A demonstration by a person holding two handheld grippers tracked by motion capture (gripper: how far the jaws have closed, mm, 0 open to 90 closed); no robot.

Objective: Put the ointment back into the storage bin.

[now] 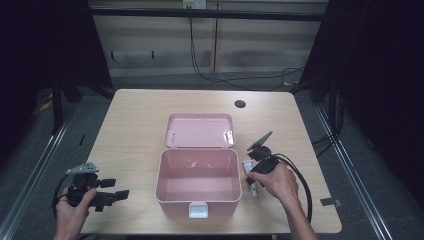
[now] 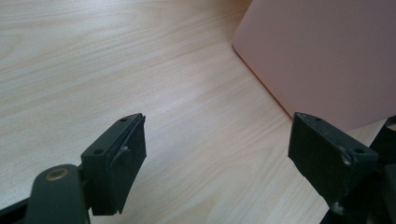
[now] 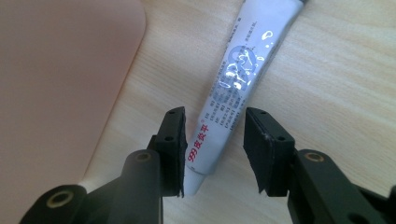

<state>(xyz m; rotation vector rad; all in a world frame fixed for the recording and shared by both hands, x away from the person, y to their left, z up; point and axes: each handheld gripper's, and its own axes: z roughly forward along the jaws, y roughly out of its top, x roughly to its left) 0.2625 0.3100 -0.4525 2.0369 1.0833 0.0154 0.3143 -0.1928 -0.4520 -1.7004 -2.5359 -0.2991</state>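
So your right tool is straddling the ointment tube, jaws parted either side, its long axis running straight ahead, lying on the worktop right of the pink box; left tool is idling released.

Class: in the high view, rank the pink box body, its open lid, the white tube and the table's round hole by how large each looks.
1. pink box body
2. open lid
3. white tube, partly hidden by the right gripper
4. round hole
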